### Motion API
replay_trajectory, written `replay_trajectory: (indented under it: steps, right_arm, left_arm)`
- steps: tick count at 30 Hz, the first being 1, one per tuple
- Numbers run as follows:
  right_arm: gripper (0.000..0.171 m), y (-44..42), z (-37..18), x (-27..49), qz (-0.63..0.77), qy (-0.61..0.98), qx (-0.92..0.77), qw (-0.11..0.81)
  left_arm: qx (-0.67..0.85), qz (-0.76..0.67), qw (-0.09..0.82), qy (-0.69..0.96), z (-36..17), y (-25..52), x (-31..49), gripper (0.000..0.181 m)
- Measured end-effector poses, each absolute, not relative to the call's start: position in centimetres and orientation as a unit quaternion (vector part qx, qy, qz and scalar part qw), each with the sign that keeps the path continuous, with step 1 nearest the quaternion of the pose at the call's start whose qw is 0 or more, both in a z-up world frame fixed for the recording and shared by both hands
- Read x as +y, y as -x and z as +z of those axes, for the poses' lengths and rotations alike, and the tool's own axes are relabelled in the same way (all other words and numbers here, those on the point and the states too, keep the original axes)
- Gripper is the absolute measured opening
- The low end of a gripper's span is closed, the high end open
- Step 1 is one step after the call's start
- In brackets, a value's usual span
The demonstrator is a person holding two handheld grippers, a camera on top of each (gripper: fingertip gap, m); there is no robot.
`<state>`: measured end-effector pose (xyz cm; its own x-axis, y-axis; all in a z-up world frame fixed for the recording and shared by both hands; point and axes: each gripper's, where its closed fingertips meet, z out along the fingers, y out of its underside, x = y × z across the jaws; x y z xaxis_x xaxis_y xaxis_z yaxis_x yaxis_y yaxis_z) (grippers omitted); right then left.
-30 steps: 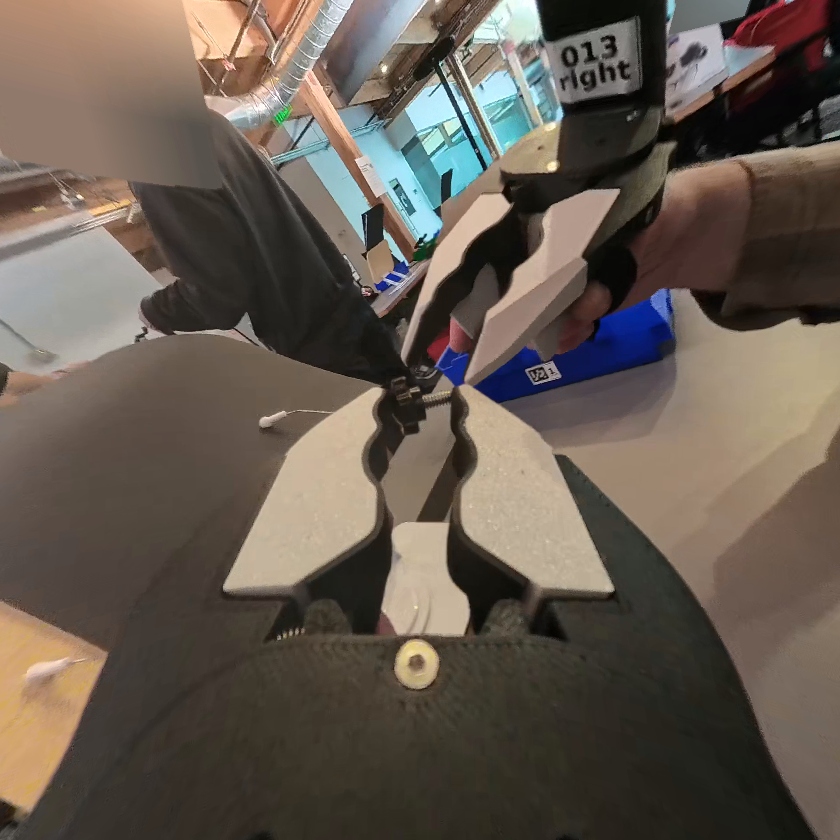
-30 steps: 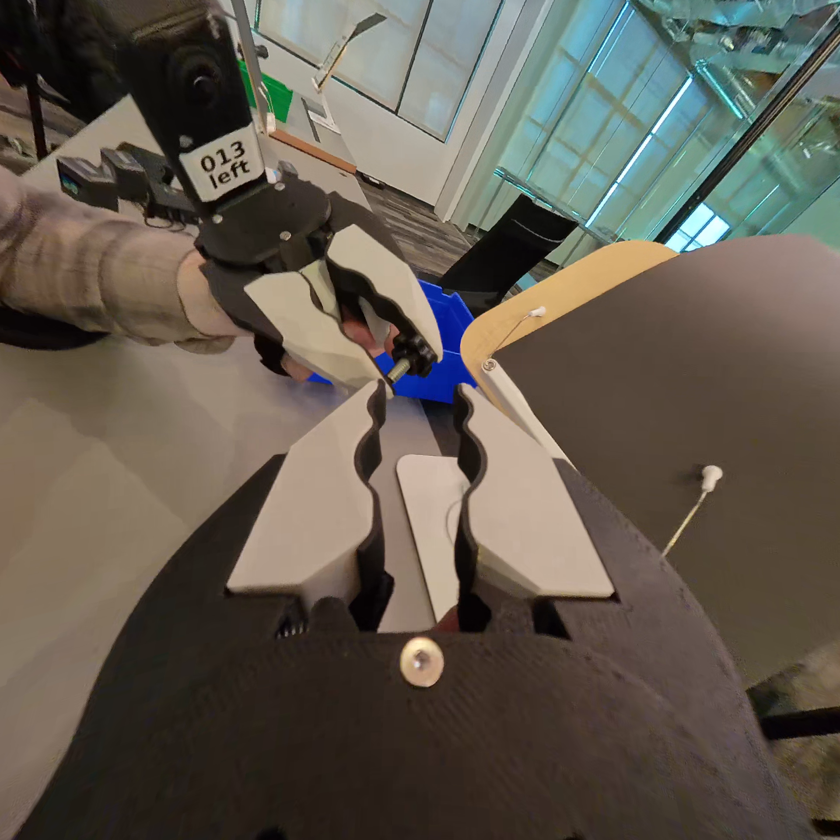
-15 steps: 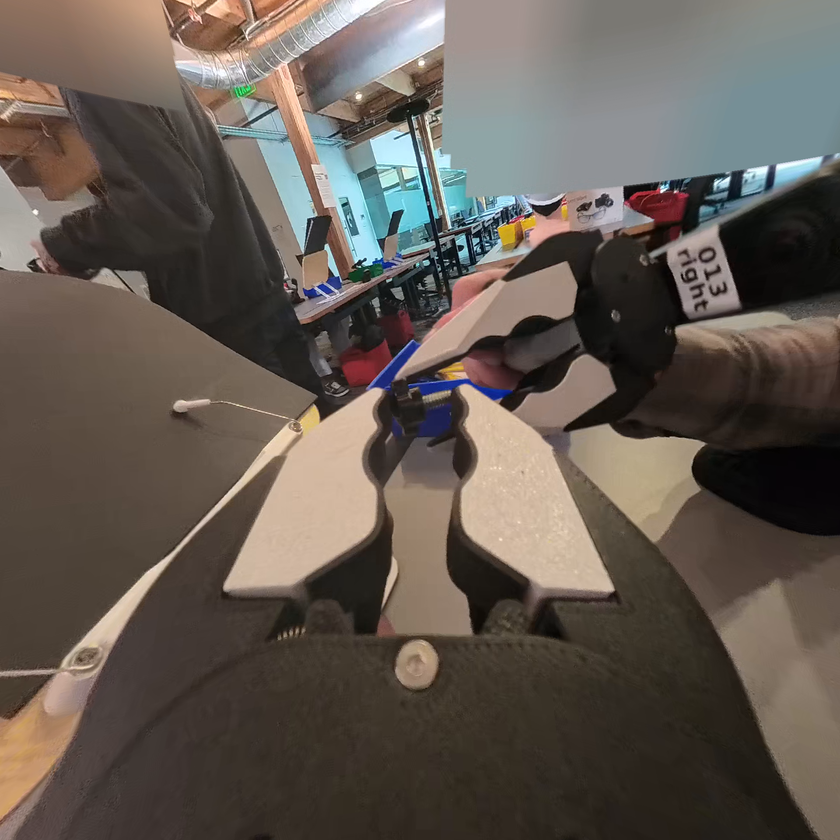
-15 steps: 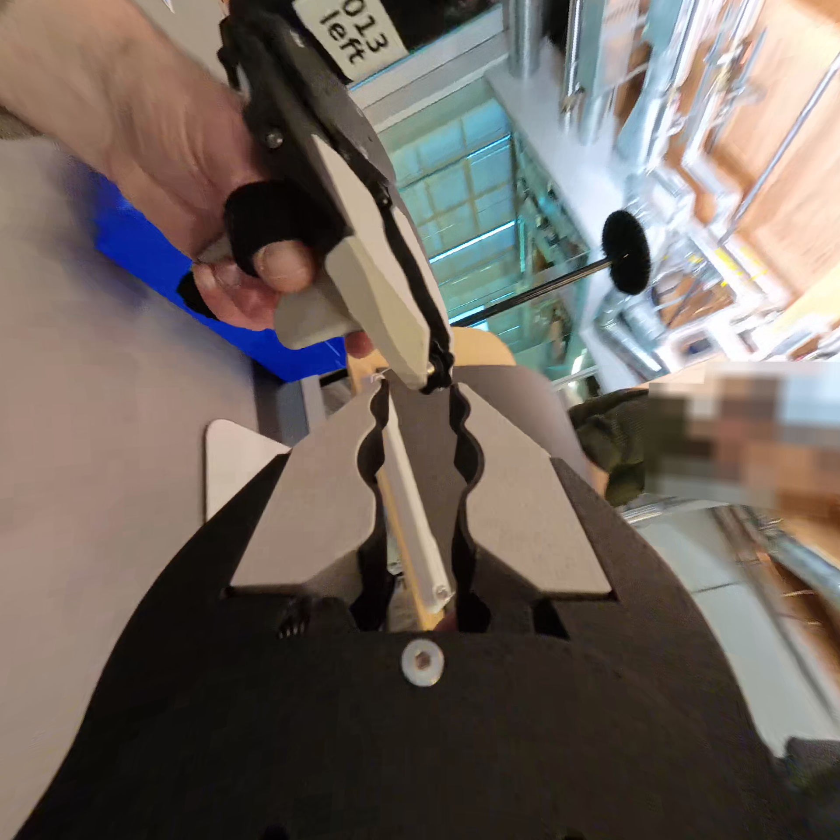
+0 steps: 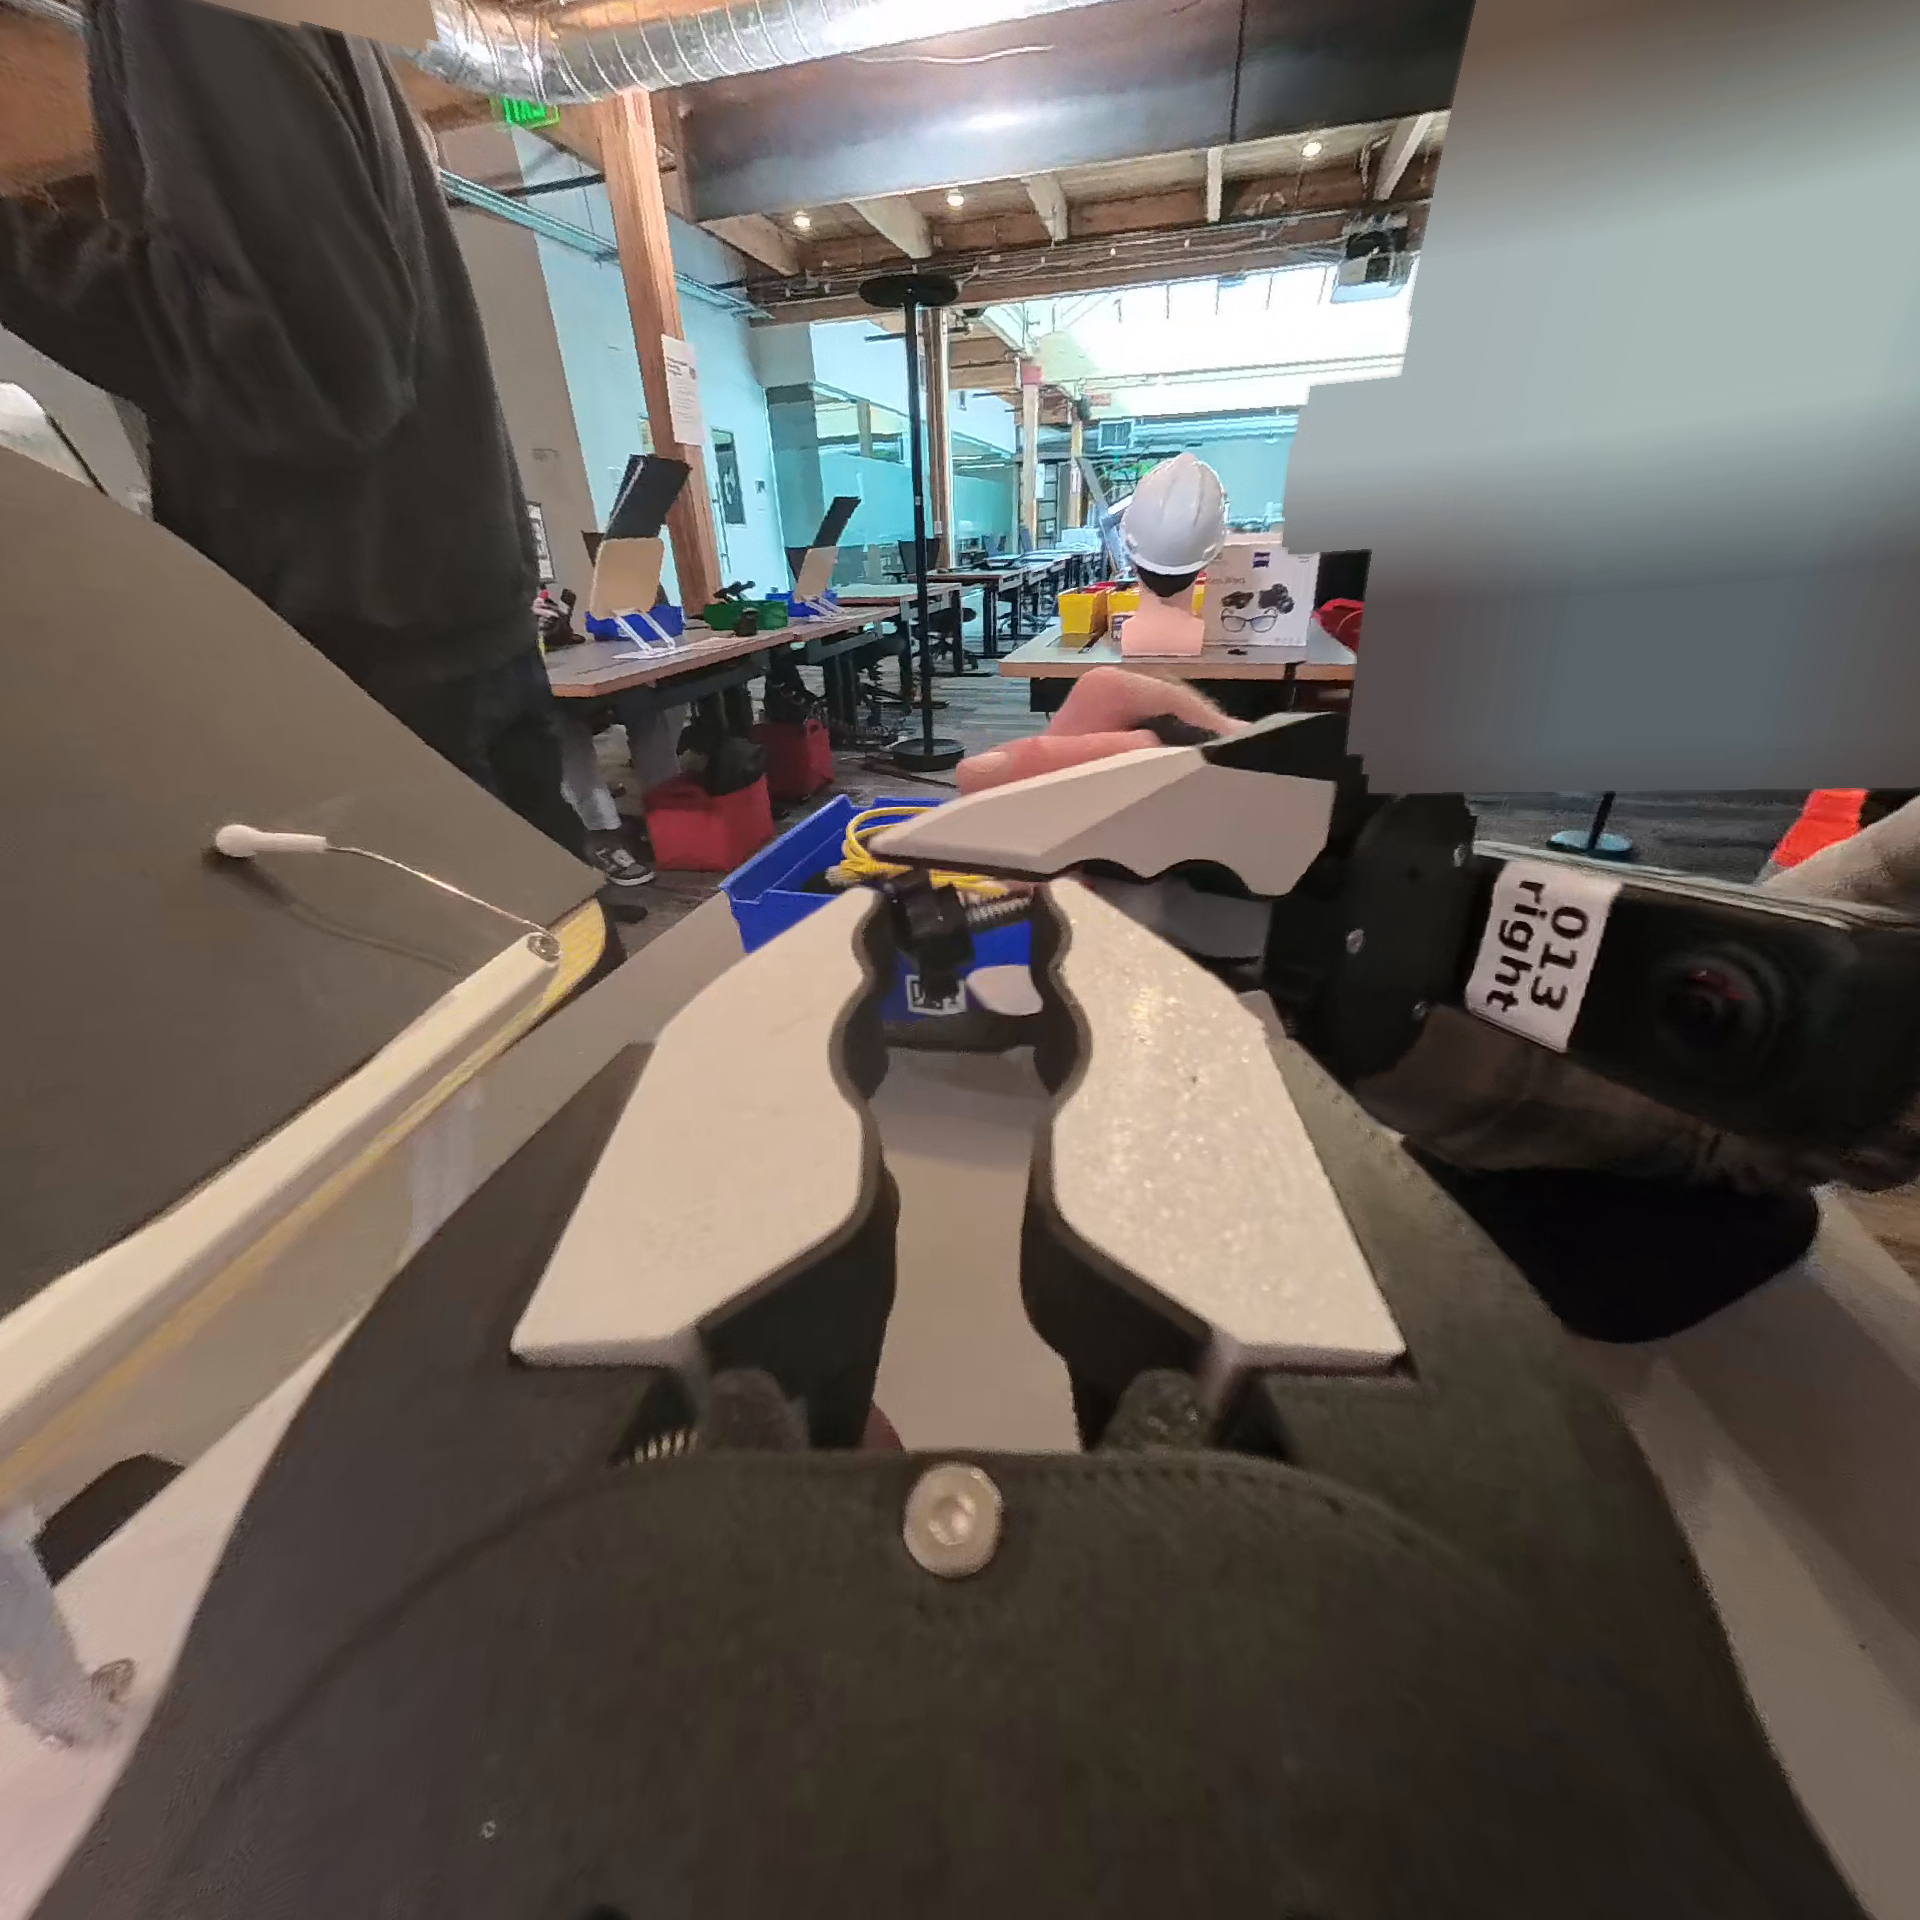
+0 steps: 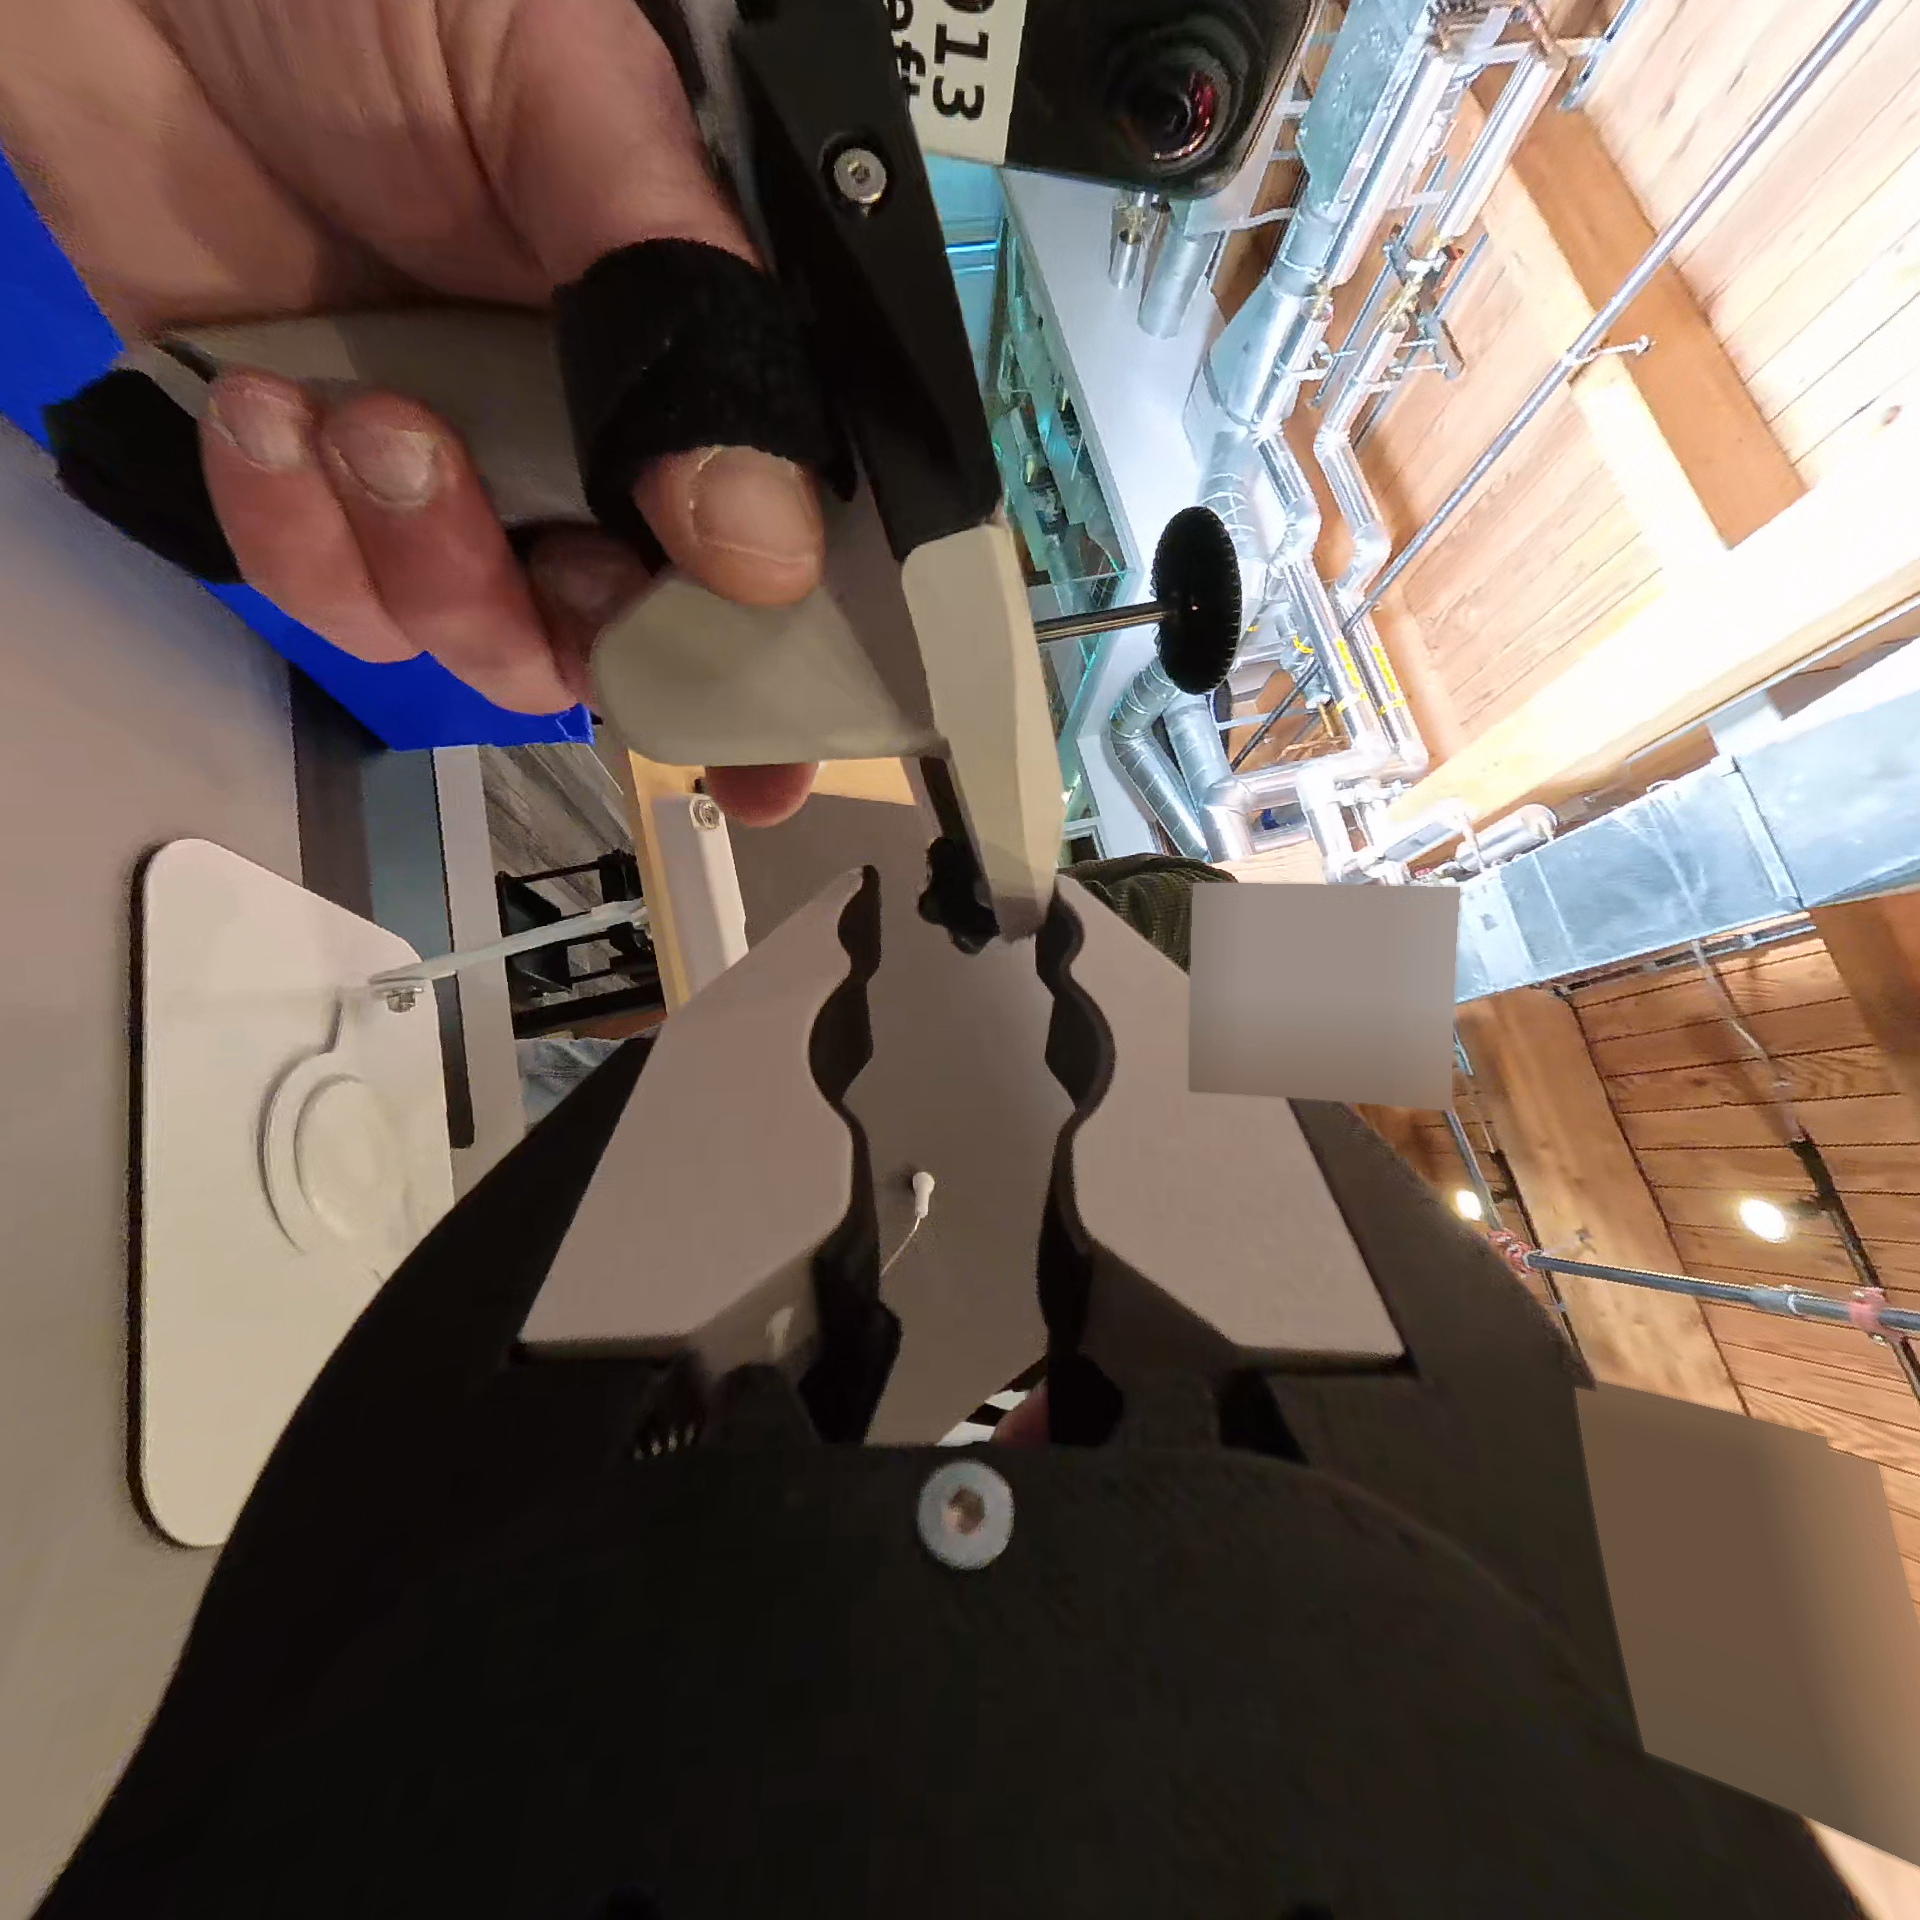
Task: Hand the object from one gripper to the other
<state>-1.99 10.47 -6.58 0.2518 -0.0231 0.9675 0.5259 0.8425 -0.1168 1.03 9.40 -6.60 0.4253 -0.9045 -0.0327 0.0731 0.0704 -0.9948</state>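
Left gripper (image 5: 961, 925) jaws pinch a black-knobbed screw (image 5: 935, 920) at their tips. Right gripper (image 6: 961, 904) jaws gape around the knob, not yet closed.

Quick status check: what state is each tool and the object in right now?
Left tool: shut on knob screw.
Knob screw: held at left tool's tips, off the table.
Right tool: open, fingers either side of knob screw, not gripping.
Blue bin: open-topped, holding yellow cables.

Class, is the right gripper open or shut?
Open: right gripper fingers stand apart around the small black-knobbed screw that the left gripper pinches.
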Motion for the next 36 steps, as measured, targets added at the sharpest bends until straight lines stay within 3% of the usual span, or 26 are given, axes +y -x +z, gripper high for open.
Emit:
replay_trajectory:
  steps: [13, 17, 20, 27, 32, 36]
  right_arm:
    - [0.019, 1.8, -6.2, 10.1, -0.091, 0.26, -0.582, 0.765]
    - [0.019, 1.1, -5.4, 10.6, -0.006, 0.307, -0.558, 0.771]
    - [0.019, 0.6, -4.6, 11.0, 0.15, 0.375, -0.515, 0.756]
    - [0.018, 1.3, -5.7, 10.4, 0.508, 0.476, -0.442, 0.566]
    - [0.019, 1.6, -6.1, 8.8, 0.636, 0.472, -0.417, 0.446]
    - [0.019, 2.2, -7.0, 7.8, 0.669, 0.471, -0.419, 0.394]
  left_arm:
    - [0.372, -0.398, 0.628, 0.556, -6.6, -1.5, 9.1, 0.024]
    - [0.372, -0.388, 0.648, 0.539, -5.6, -0.8, 9.0, 0.027]
    - [0.389, -0.318, 0.687, 0.525, -5.2, 0.1, 9.6, 0.031]
    - [0.509, 0.062, 0.756, 0.408, -6.5, 0.1, 10.2, 0.046]
    - [0.525, 0.122, 0.753, 0.378, -7.3, -0.5, 10.3, 0.052]
    - [0.539, 0.17, 0.748, 0.348, -7.8, -0.9, 10.1, 0.044]
